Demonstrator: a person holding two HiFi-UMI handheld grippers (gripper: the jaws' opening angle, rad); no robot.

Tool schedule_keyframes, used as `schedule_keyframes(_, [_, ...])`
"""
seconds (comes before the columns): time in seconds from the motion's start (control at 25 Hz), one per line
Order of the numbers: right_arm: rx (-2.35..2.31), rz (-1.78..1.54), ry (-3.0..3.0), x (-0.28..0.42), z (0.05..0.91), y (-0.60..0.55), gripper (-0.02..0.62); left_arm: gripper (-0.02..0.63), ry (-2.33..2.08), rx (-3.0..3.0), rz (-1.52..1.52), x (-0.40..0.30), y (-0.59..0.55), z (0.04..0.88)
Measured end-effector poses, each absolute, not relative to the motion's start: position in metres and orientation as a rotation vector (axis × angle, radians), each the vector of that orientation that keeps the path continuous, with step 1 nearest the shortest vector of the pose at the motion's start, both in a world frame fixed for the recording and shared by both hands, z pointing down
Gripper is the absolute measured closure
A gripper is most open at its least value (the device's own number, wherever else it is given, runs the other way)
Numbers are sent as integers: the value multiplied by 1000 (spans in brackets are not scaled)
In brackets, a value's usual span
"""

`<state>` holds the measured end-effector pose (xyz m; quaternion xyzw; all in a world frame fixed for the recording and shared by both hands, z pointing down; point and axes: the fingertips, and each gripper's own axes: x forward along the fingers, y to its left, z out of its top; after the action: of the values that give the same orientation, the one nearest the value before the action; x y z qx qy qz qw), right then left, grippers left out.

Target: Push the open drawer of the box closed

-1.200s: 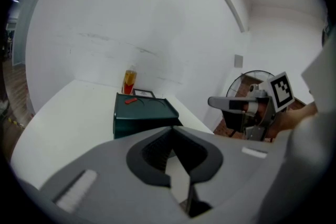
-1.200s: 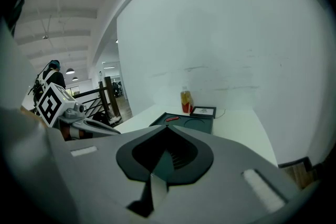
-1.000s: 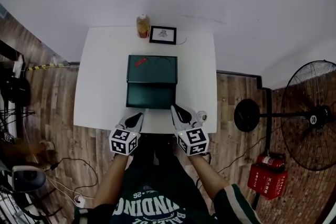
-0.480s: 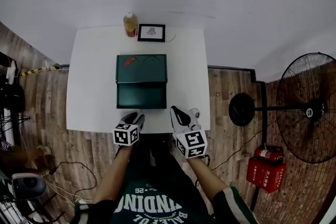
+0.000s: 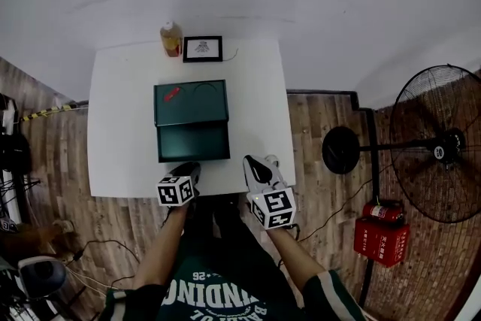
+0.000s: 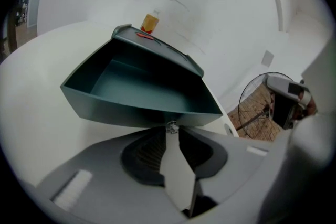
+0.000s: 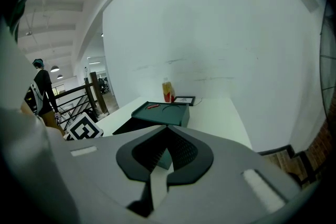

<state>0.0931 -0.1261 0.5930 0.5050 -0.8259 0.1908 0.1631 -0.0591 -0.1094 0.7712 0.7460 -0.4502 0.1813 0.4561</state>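
A dark green box (image 5: 192, 103) stands mid-table with its drawer (image 5: 193, 143) pulled out toward me, empty inside (image 6: 142, 86). My left gripper (image 5: 189, 169) is at the drawer's front wall. Its jaws are closing, the tips all but together at the small metal knob (image 6: 171, 126), and nothing lies between the pads. My right gripper (image 5: 252, 162) hovers near the table's front edge, to the right of the drawer and apart from it. It is shut and empty, and looks past the box (image 7: 163, 111).
A small red item (image 5: 172, 94) lies on the box top. A bottle (image 5: 171, 39) and a framed picture (image 5: 203, 49) stand at the back of the white table (image 5: 113, 124). A standing fan (image 5: 440, 143) and a red extinguisher (image 5: 383, 233) are on the floor at the right.
My left gripper has moved forward to the drawer's front and now looks narrower. The right gripper has stayed near the table edge. The whole scene has slid left in the head view.
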Motion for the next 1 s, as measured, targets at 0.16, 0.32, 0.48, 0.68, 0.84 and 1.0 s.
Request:
schedule_keyframes(0.16, [1456, 554, -2345, 96, 594, -128, 594, 482, -1110, 1855, 431, -56, -112, 766])
schedule_keyframes(0.32, [1466, 559, -2341, 98, 594, -132, 594, 482, -1108, 1852, 412, -55, -119, 762])
schedule_keyframes(0.48, [1470, 567, -2333, 97, 595, -136, 594, 482, -1106, 1841, 408, -56, -132, 762])
schedule_keyframes(0.68, [1481, 573, -2319, 97, 596, -142, 594, 482, -1111, 1822, 388, -59, -154, 762])
schedule_keyframes(0.84, [1495, 578, -2304, 101, 597, -147, 594, 482, -1109, 1819, 382, -57, -173, 762])
schedule_keyframes(1.0, [1513, 586, -2281, 105, 599, -149, 594, 482, -1124, 1794, 359, -60, -191, 761])
